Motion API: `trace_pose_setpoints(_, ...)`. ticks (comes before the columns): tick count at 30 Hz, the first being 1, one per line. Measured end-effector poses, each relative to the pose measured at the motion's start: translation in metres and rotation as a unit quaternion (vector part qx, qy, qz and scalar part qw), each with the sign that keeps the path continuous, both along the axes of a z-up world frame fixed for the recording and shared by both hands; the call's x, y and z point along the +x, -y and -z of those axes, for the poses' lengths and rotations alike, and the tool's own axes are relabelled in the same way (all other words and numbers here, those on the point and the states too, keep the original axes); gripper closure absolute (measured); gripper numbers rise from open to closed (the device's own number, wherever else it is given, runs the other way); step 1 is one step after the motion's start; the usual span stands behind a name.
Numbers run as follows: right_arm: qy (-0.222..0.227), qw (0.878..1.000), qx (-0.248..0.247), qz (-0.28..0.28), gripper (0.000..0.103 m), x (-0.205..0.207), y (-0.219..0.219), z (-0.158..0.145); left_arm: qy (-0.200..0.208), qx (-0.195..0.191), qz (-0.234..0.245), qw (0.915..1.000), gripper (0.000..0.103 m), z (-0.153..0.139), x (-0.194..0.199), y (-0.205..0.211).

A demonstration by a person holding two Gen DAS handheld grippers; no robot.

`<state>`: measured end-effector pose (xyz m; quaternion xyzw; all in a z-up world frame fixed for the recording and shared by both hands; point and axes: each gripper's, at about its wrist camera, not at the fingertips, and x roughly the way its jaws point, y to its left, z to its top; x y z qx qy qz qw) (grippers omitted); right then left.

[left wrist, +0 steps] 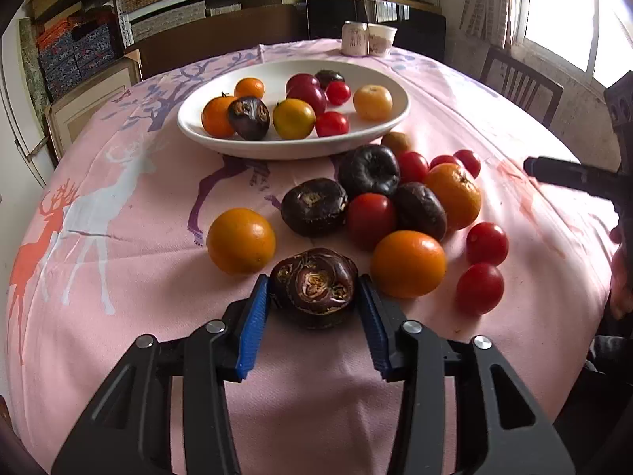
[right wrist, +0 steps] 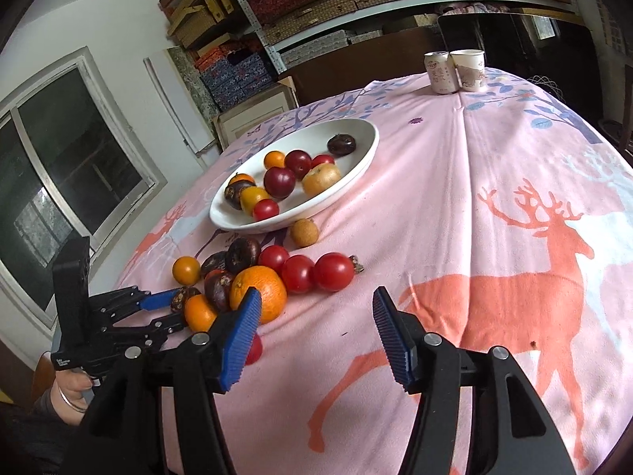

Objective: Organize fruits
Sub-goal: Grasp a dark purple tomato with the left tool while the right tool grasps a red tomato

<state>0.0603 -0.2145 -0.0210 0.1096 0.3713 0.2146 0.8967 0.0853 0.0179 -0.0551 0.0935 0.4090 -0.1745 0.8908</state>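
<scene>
A white oval bowl (left wrist: 292,151) (right wrist: 358,160) at the back of the pink deer cloth holds oranges, red tomatoes and dark brown fruits. In front of it lies a loose heap: oranges (left wrist: 407,263), tomatoes (left wrist: 479,287) and dark fruits (left wrist: 314,206). My left gripper (left wrist: 313,279) is shut on the nearest dark brown fruit (left wrist: 314,291), a blue pad on each side, with the fruit resting on the cloth. In the right wrist view my right gripper (right wrist: 316,310) stands open over bare cloth, with a large orange (right wrist: 263,291) just beyond its left finger. The left gripper (right wrist: 174,308) shows at the heap's left.
A drink can (left wrist: 354,38) and a paper cup (left wrist: 381,39) stand at the table's far edge. A dark chair (left wrist: 518,83) is behind on the right. Shelves of boxes fill the back wall. A hand (right wrist: 67,392) grips the left tool's handle.
</scene>
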Motion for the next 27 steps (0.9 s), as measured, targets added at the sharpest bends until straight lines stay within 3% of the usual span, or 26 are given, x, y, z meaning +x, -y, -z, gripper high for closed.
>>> trace_pose_setpoints(3,0.006,0.998,-0.044,-0.052,0.046,-0.012,-0.032,0.002,0.026,-0.025,-0.006,0.9993,0.060,-0.008,-0.006,-0.008)
trace_pose_setpoints(8,-0.005,0.996,-0.066,-0.058,0.046,-0.009,-0.054,0.009,0.035,-0.042,-0.015,0.9984,0.059,-0.012,-0.007,-0.014)
trace_pose_setpoints(12,-0.027,0.995,-0.073,-0.066,0.069,0.000,-0.063,0.018,0.034,-0.045,-0.013,0.9983,0.059,-0.012,-0.008,-0.014)
trace_pose_setpoints(16,-0.046,0.994,-0.064,-0.077,0.069,0.005,-0.070,0.025,0.032,-0.051,-0.015,0.9981,0.059,-0.012,-0.007,-0.016)
trace_pose_setpoints(21,-0.036,0.996,-0.055,-0.067,0.073,0.002,-0.066,0.022,0.037,-0.053,-0.018,0.9977,0.059,-0.014,-0.008,-0.017)
trace_pose_setpoints(24,-0.025,0.997,-0.032,-0.064,0.073,-0.002,-0.056,0.012,0.044,-0.063,-0.023,0.9968,0.059,-0.017,-0.010,-0.021)
trace_pose_setpoints(27,-0.002,0.998,-0.012,-0.058,0.073,-0.005,-0.042,-0.006,0.025,-0.071,-0.023,0.9969,0.059,-0.018,-0.007,-0.021)
